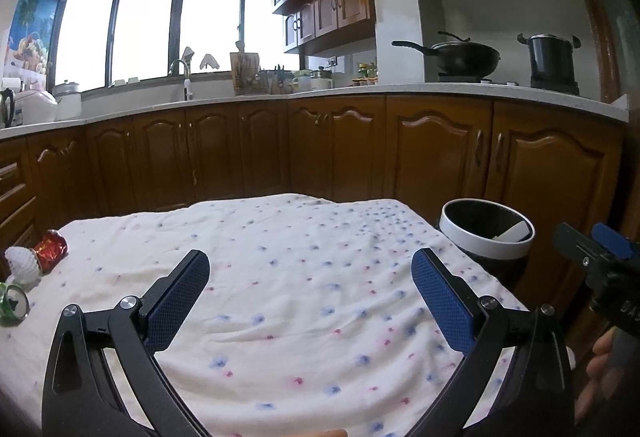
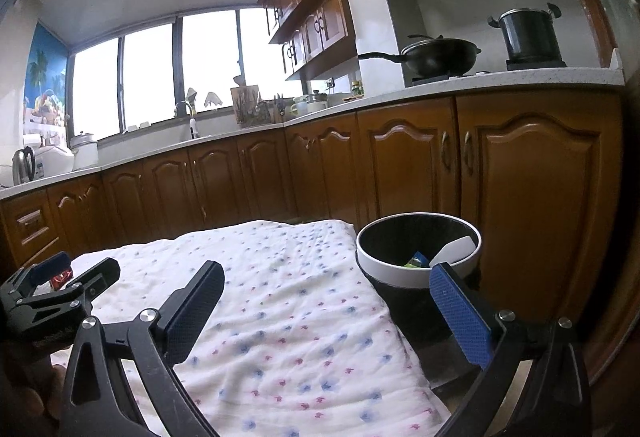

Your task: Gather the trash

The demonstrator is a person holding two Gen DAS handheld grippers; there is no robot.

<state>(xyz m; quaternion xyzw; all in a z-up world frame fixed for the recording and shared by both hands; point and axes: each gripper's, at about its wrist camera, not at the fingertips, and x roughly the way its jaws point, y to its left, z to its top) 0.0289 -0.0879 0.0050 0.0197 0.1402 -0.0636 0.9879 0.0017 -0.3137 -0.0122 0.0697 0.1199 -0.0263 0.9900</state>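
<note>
While both tongs are held spread wide with nothing between their pads, the job can be judged as partly done. The left gripper is poised above the flowered cloth, and the right gripper is held near the table's right edge, close beside the bin. Inside the bin, a white scrap and a small green and blue wrapper can be made out, so some trash appears to have been dropped in already. Three pieces are left on the cloth at its far left corner: a red crumpled wrapper, a white foam net just beside it, and a crushed green can nearer the edge. These are well apart from the bin, so a reach across the table is probably called for next.
</note>
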